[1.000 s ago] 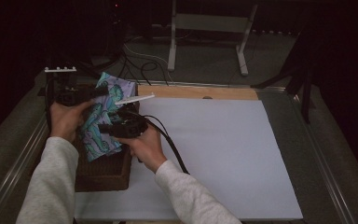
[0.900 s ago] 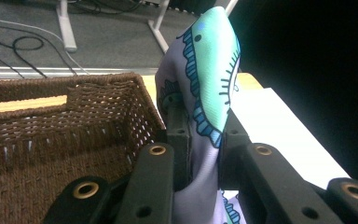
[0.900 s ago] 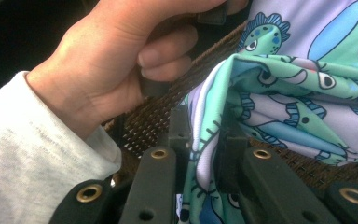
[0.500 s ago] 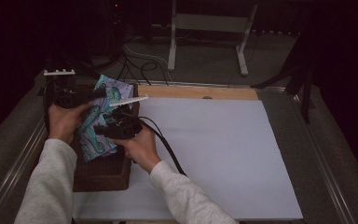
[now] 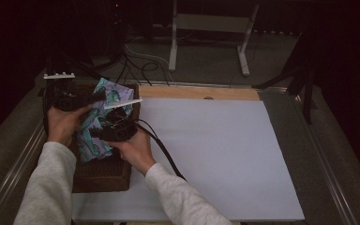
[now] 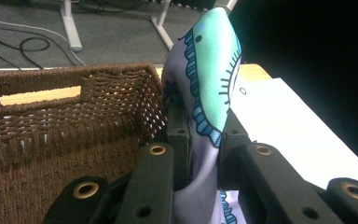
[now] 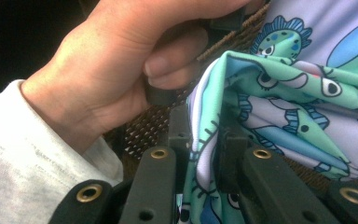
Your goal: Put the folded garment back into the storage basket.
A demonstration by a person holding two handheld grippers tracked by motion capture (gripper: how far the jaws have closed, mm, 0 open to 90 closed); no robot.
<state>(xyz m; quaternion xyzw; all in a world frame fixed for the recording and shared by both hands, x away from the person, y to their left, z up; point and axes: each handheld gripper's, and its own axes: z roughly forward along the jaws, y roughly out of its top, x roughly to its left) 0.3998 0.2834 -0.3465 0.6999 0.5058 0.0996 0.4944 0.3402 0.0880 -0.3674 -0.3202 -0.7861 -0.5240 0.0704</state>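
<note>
The patterned cloth (image 5: pixel 104 117) hung bunched over the brown woven basket (image 5: pixel 104 176) at the table's left, much as a second before. Both the left gripper (image 6: pixel 204 140) and right gripper (image 7: pixel 204 140) stayed clamped on its folds, hands barely shifted.

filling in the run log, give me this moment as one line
left tongs: shut on cloth | right tongs: shut on cloth | cloth over basket

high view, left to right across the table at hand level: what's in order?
left tool → patterned cloth → right tool → white sheet → table's right rail
</note>
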